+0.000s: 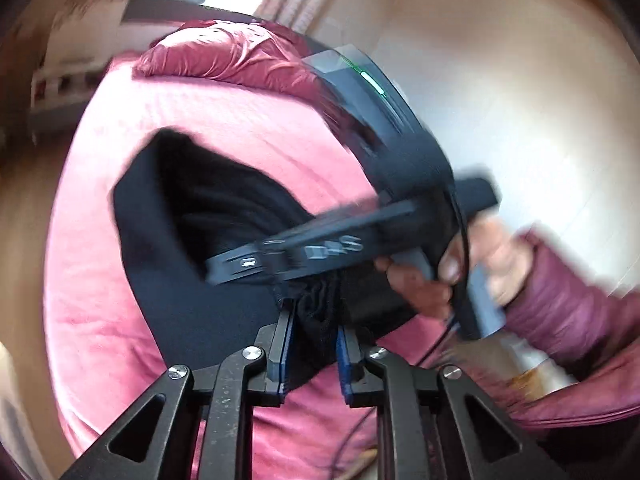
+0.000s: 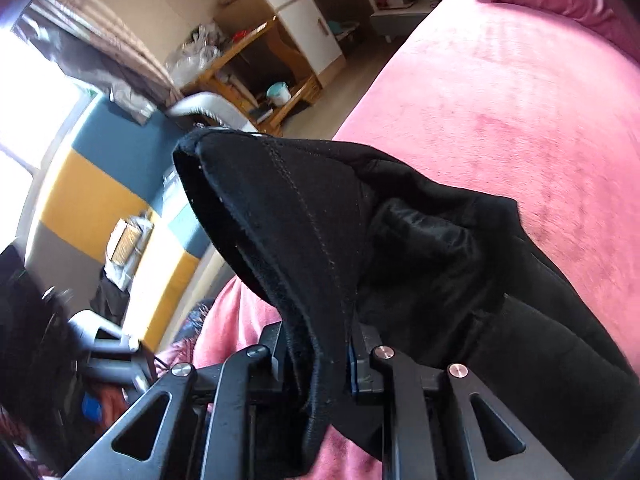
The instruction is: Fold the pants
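Left wrist view: left claw (image 1: pixel 314 338) clamped on a bunched fold of black pants (image 1: pixel 168 248), lifted just above pink bed (image 1: pixel 92 312). Right-hand tool crossing frame, blurred, gripped by a hand (image 1: pixel 424 280) in a maroon sleeve (image 1: pixel 568 312).

Right wrist view: right claw (image 2: pixel 320 356) clamped on pants' hemmed edge (image 2: pixel 248 216); fabric draped over the fingers, trailing right onto bed. Wooden desk (image 2: pixel 280 60) beyond.
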Tool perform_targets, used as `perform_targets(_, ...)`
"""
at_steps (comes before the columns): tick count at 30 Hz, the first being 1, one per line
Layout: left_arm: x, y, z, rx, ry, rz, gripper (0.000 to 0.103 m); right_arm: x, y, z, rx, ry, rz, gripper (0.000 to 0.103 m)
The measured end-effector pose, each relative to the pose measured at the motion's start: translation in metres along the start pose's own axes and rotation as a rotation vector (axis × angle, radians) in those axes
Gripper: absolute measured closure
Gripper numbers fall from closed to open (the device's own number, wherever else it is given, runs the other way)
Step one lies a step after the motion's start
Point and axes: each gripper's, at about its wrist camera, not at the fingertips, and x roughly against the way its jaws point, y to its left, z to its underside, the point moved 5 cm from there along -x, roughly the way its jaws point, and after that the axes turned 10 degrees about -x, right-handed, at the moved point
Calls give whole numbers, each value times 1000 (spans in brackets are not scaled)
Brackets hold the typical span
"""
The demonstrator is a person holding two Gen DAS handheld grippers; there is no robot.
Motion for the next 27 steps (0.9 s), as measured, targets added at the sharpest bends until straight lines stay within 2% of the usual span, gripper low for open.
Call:
perform_targets(3, 26, 30, -1, 160, -97, 67, 80, 20, -3, 4, -24, -44, -18, 85)
perform_targets(6, 35, 63, 5, 260, -118, -13, 80, 42, -5, 10, -52, -96, -33, 85)
perform_targets(9, 32, 87, 14, 387, -143, -8, 80, 69, -12, 17, -95, -153, -70, 85)
perform_targets(11, 23, 100, 12, 429, -149, -21, 80, 88, -18, 22, -119, -194, -75, 85)
perform_targets(15, 1, 98, 6, 427, -133, -31, 80, 118, -38, 34, -168, -251, -69, 85)
perform_targets(19, -29, 85, -10, 364, -93, -34, 80, 140, -68, 48, -238, -297, -46, 85)
perform_targets(27, -96, 48, -16, 258, 49, -30, 80, 153, -138, 80, -373, -326, 2, 85)
